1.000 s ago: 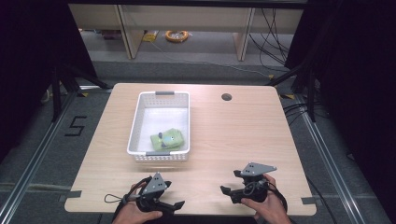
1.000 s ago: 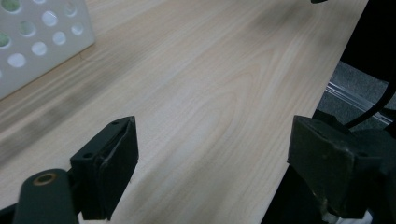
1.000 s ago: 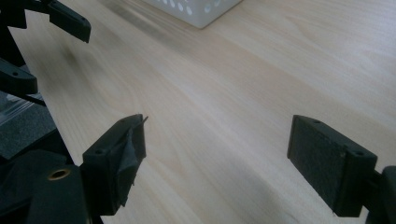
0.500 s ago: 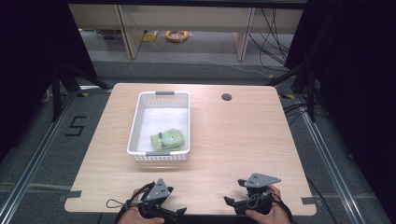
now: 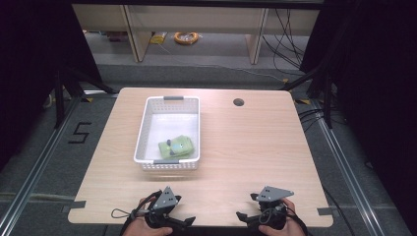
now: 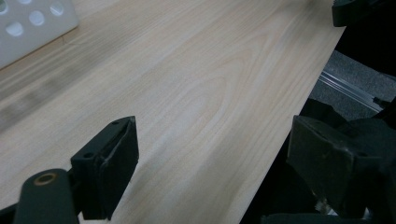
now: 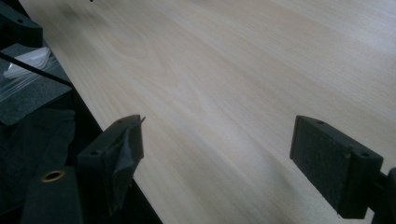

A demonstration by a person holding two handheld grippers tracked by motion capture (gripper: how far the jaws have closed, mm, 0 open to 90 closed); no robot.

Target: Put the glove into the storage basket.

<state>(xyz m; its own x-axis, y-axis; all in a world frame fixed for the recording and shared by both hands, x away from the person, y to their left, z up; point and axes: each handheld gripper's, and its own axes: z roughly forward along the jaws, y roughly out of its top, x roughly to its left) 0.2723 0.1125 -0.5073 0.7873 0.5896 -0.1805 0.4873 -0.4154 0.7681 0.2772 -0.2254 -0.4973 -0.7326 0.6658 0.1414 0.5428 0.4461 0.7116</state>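
Resting at table (image 5: 246,147) near edge: left tongs (image 5: 183,222), right tongs (image 5: 244,216), both spread wide, empty.

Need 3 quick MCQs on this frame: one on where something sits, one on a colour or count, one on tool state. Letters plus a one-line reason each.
1. Where is the green toy?
A. On the bare table by the round hole
B. Inside the white basket, at its near end
C. Between the two tools

2. How many things lie in the basket?
A. One
B. Three
C. Five

3. How do the two tools stand?
A. Both open, holding nothing
B. Left shut on the toy
C. Right shut on the basket rim

Answers:
1 B: the green toy lies within the walls of the white basket, near the side closest to the person.
2 A: the high view shows nothing but the toy on the basket's floor.
3 A: the left tool and right tool each show jaws spread wide with bare table between them.
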